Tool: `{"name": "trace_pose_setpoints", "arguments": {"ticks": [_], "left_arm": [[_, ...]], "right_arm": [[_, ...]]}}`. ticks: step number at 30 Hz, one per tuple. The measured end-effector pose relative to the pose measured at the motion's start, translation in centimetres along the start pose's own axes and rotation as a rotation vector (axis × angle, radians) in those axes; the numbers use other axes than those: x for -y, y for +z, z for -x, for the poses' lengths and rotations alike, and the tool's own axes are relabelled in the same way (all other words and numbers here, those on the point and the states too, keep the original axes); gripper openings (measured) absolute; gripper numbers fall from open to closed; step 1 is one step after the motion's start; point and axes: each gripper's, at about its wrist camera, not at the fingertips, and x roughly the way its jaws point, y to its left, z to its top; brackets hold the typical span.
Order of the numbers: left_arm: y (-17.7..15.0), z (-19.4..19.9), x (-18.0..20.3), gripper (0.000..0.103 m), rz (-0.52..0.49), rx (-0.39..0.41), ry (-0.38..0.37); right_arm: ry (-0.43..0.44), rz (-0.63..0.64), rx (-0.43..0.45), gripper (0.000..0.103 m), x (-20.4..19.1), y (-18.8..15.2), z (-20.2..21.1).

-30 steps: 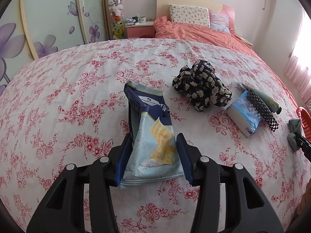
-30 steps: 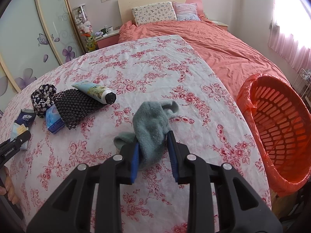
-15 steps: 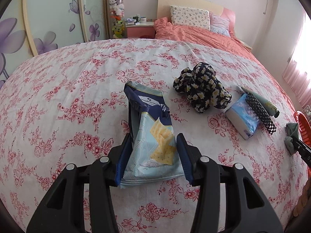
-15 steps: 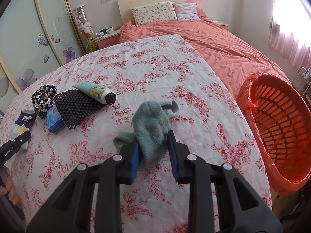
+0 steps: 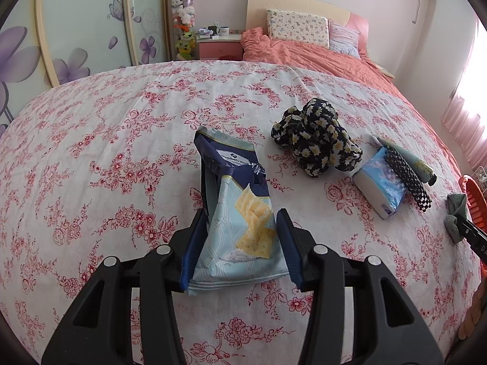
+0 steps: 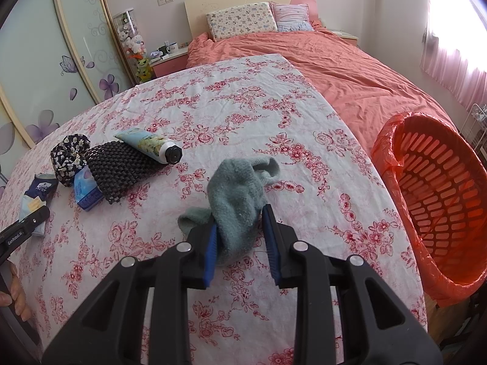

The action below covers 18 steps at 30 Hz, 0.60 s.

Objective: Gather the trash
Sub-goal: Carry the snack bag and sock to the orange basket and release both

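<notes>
My left gripper (image 5: 240, 228) is shut on a blue cracker bag (image 5: 240, 213), holding it upright over the floral cloth (image 5: 121, 140). My right gripper (image 6: 240, 222) is shut on a grey-green sock (image 6: 240, 191), which drapes forward onto the cloth. An orange basket (image 6: 438, 200) lined with an orange bag stands off the cloth's right edge, close to the right gripper. The sock (image 5: 456, 213) and basket rim (image 5: 474, 194) also show at the far right of the left wrist view.
On the cloth lie a dark floral fabric bundle (image 5: 316, 140), a blue tissue pack (image 5: 380, 185), a black mesh pouch (image 6: 118, 170) and a tube (image 6: 152, 146). A bed with an orange cover (image 6: 334, 67) lies behind. Wardrobe doors (image 5: 76, 30) stand at left.
The left gripper has risen slightly with the cracker bag, and the view has tipped a little. The right gripper and sock have barely moved.
</notes>
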Motion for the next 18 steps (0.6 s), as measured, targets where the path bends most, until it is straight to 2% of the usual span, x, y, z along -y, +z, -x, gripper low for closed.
{"name": "trace_pose_setpoints", "arguments": {"ticks": [7,9,10,11,13,14,18], "left_arm": [[0.0,0.1,-0.3,0.046,0.013,0.005,-0.018],[0.0,0.2,-0.3,0.041,0.014,0.007,-0.016],[-0.1,0.2,-0.2,0.036,0.010,0.007,-0.010],[-0.2,0.4,-0.1,0.030,0.004,0.010,-0.009],[-0.4,0.9,0.2,0.029,-0.007,0.024,-0.001],[-0.5,1.2,0.5,0.024,-0.022,0.036,0.009],[-0.5,2.3,1.1,0.021,-0.035,0.053,0.003]], "right_arm": [[0.000,0.007,0.002,0.028,-0.1,0.0,0.0],[0.020,0.026,0.003,0.017,-0.4,-0.1,0.1],[0.012,0.038,0.006,0.015,-0.7,-0.2,0.3],[0.007,0.050,0.008,0.014,-1.0,-0.2,0.6],[0.017,0.061,0.024,0.014,-1.4,-0.4,1.5],[0.020,0.067,0.037,0.014,-1.6,-0.4,2.0],[0.039,0.067,0.085,0.014,-1.6,-0.4,4.3]]}}
